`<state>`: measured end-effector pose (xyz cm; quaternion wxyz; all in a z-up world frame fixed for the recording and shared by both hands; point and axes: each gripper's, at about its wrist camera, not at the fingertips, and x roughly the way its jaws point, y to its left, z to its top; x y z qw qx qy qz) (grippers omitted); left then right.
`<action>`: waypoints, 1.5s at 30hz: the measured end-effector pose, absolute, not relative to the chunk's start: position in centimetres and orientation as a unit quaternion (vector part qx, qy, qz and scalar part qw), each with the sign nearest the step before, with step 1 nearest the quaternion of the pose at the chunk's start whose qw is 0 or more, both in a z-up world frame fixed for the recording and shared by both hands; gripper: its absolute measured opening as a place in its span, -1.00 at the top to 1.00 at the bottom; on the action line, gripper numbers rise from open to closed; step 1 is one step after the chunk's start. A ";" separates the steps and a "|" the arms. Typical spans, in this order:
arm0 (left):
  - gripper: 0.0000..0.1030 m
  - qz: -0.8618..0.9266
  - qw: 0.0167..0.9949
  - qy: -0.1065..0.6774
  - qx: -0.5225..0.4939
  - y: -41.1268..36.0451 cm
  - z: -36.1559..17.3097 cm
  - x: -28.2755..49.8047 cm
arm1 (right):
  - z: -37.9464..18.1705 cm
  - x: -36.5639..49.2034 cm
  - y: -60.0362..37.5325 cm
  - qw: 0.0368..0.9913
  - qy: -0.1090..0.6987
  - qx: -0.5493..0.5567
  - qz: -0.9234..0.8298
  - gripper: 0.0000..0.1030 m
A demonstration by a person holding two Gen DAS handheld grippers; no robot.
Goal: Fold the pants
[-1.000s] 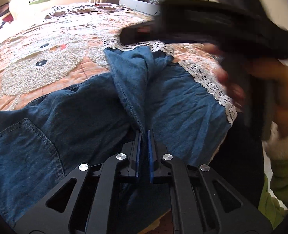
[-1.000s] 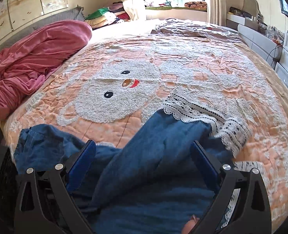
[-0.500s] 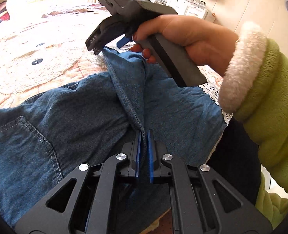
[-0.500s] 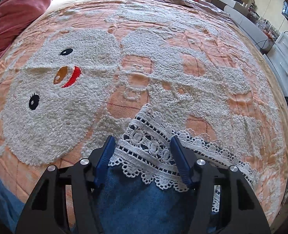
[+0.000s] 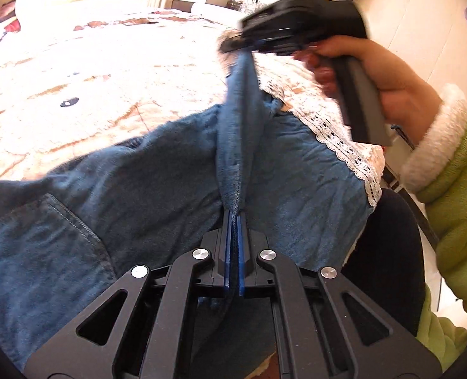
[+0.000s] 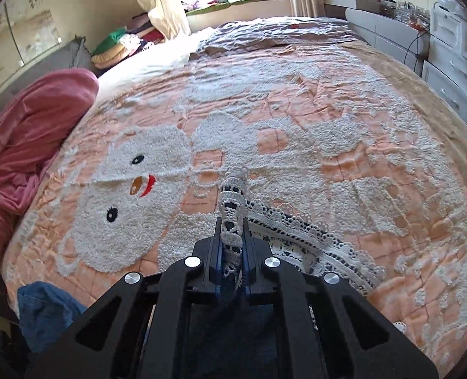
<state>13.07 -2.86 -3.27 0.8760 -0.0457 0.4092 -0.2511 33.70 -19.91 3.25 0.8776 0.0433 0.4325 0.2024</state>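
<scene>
With left tongs [image 5: 232,221] clamped on the pants [image 5: 157,189] at lower centre and right tongs [image 6: 232,246] pinching the lace hem [image 6: 233,208], best kept taut and level over the bed [image 6: 296,110] while folding.

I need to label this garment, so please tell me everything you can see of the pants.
The pants are blue denim with a stitched pocket and a white lace hem. They lie rumpled on the quilt. The left gripper is shut on a raised denim fold; the right gripper is shut on the lace hem.
</scene>
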 end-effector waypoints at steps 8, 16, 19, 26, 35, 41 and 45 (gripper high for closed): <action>1.00 -0.250 0.894 0.368 -0.056 -0.8 -1.5 12.5 | 7.5 29.7 -24.3 0.888 0.380 0.128 0.225 0.84; 1.00 -0.270 0.907 0.318 -0.053 0.3 1.2 11.2 | 9.0 24.2 -30.2 0.892 0.340 0.202 0.219 0.84; 1.00 -0.284 0.905 0.313 -0.041 0.3 1.7 10.5 | 7.8 21.4 -32.7 0.889 0.347 0.222 0.200 0.84; 1.00 -0.301 0.888 0.349 -0.005 -2.2 -0.2 9.5 | 3.4 16.0 -36.5 0.874 0.391 0.239 0.160 0.84; 1.00 -0.292 0.889 0.351 0.015 -2.5 -0.2 7.3 | -0.9 12.5 -37.0 0.854 0.429 0.247 0.159 0.84; 1.00 -0.284 0.886 0.366 0.029 -2.8 -1.2 6.5 | -1.7 11.7 -36.7 0.849 0.448 0.234 0.156 0.84; 1.00 -0.282 0.882 0.376 0.034 -3.2 -2.0 6.3 | -2.2 11.3 -36.7 0.848 0.459 0.218 0.153 0.83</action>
